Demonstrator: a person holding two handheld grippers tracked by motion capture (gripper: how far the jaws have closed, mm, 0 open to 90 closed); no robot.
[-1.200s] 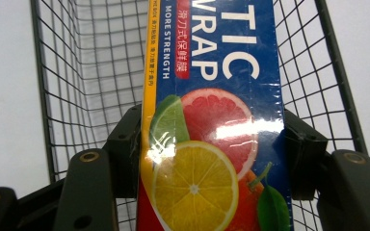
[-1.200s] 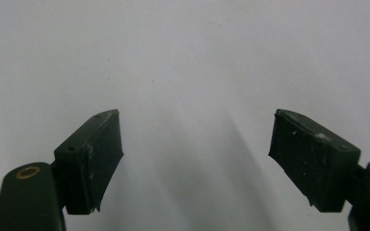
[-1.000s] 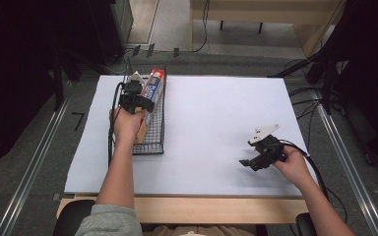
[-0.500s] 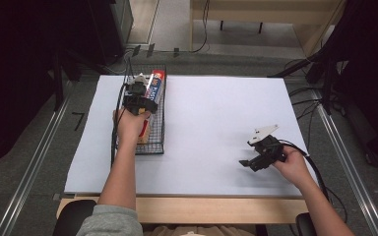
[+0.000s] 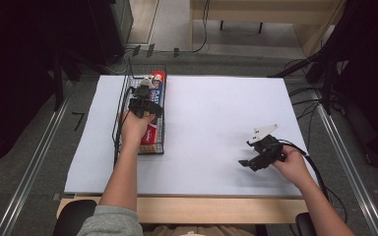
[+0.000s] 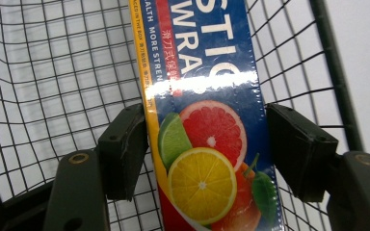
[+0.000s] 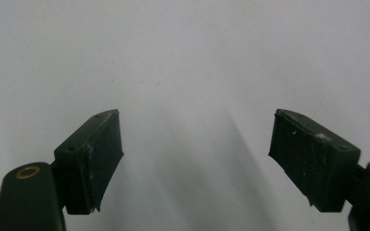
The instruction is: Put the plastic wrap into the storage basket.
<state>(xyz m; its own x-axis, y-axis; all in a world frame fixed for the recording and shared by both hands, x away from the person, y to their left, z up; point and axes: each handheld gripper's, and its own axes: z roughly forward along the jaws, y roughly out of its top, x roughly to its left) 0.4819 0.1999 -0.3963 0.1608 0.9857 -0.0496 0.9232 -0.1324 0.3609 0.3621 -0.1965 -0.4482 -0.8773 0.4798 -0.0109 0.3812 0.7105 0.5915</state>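
The left gripper (image 6: 204,144) hangs inside the wire basket (image 6: 53,77), its jaws just opening, released, with the wrap box (image 6: 204,144) between the pads, lying in the basket. The right gripper (image 7: 195,159) rests open over the white table (image 7: 183,57), nothing between its jaws.

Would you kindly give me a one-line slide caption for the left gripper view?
Left gripper, its jaws just opening, straddles the plastic wrap box lying in the wire basket.

High view overhead and far; gripper views close, sharing white tabletop (image 5: 211,128).
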